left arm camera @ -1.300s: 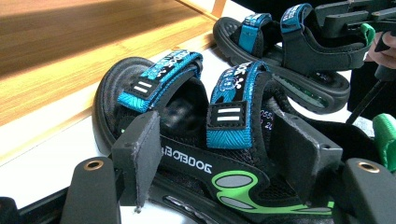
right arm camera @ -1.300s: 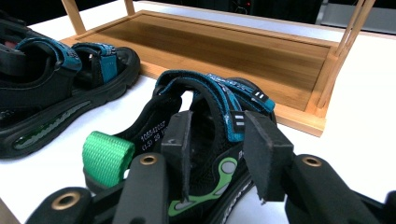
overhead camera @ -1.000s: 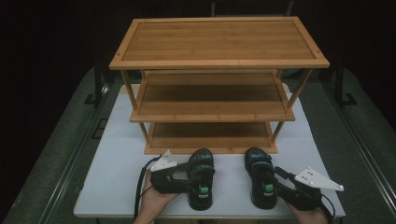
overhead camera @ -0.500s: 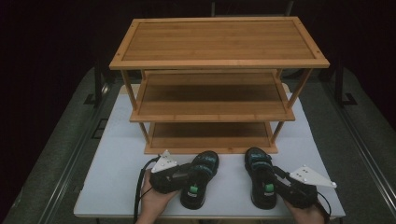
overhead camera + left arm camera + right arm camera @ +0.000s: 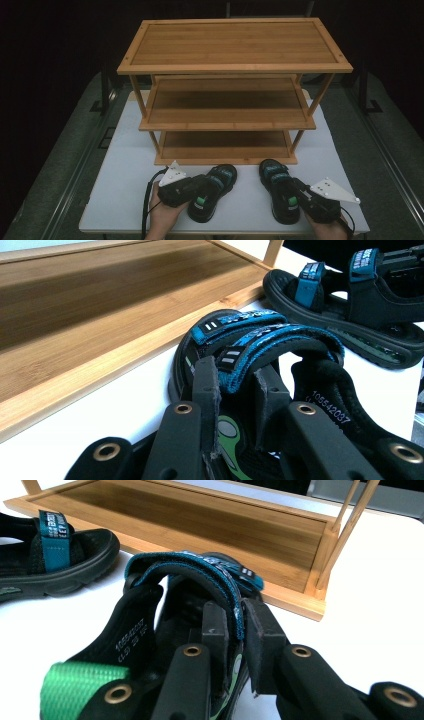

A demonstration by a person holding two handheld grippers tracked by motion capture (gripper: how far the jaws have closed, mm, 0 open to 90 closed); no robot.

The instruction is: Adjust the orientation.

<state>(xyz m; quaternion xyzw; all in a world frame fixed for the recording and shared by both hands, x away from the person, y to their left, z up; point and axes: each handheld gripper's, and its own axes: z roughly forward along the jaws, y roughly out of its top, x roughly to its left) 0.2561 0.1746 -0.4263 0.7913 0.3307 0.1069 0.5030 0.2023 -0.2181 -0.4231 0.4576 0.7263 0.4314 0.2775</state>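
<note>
With both hands low at the near table edge, each gripper is on a sandal. Left gripper (image 5: 202,186) sits over the left sandal (image 5: 212,192); its jaws have just been closing and are now narrow, pinching the blue ankle strap (image 5: 260,352) between the pads, as the left gripper view shows. Right gripper (image 5: 297,195) is on the right sandal (image 5: 279,195); its jaws have also just been closing, now narrow and clamped on that sandal's strap (image 5: 220,587), one pad each side, per the right gripper view.

Both sandals lie soles-down on the white table (image 5: 125,165), toes toward the rack (image 5: 230,90), just in front of its bottom shelf (image 5: 225,145) and not touching it. They sit side by side with a gap between them. Left one is angled, toe turned inward; right one's toe also leans slightly inward. Green heel loop (image 5: 82,682) is visible on the right sandal, near the jaws.

Rack is a three-tier bamboo one, standing mid-table.
</note>
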